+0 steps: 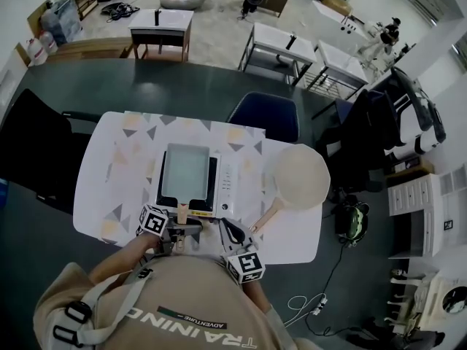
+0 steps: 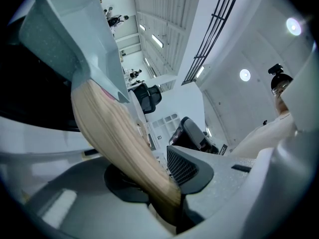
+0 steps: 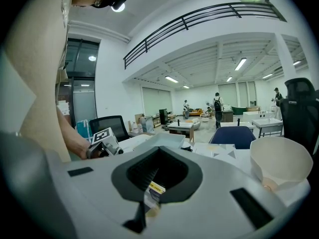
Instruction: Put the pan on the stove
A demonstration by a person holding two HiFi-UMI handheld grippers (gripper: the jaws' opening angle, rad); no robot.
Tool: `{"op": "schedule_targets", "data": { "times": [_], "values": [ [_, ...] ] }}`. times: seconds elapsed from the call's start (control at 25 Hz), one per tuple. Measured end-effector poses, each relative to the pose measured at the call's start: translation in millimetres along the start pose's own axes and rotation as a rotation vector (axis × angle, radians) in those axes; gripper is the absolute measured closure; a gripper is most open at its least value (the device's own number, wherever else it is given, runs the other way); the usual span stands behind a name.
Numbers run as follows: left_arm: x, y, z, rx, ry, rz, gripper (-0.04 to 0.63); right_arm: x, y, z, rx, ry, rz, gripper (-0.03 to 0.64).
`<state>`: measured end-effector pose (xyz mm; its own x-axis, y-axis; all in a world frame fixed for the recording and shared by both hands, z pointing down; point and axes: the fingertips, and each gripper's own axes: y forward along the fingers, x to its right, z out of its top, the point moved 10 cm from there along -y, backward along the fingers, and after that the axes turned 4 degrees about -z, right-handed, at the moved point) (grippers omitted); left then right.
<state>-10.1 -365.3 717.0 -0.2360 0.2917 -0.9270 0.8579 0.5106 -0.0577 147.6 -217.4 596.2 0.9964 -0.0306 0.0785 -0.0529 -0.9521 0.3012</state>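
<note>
A grey rectangular pan point(image 1: 185, 170) lies over the white stove point(image 1: 228, 184) in the head view, its wooden handle point(image 1: 182, 212) pointing toward me. My left gripper point(image 1: 180, 229) is shut on that handle near its end. In the left gripper view the handle point(image 2: 114, 138) runs down between the jaws of my left gripper point(image 2: 169, 203), with the pan point(image 2: 65, 29) at upper left. Just right of the handle, my right gripper point(image 1: 230, 233) is shut on nothing at the table's front edge. From the right gripper point(image 3: 149, 193) view I see the pan point(image 3: 160, 140).
A round cream pan point(image 1: 300, 176) with a wooden handle lies on the patterned tablecloth point(image 1: 109, 173), right of the stove; it also shows as the cream pan point(image 3: 281, 163). A blue chair point(image 1: 266, 115) stands behind the table. Black office chairs flank it.
</note>
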Motion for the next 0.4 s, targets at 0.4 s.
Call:
{"op": "schedule_targets", "data": {
  "times": [0.4],
  "values": [
    [-0.2, -6.6, 5.0, 0.031, 0.003, -0.002, 0.479, -6.6, 7.5, 0.1, -0.02, -0.008, -0.014, 0.617]
  ]
}}
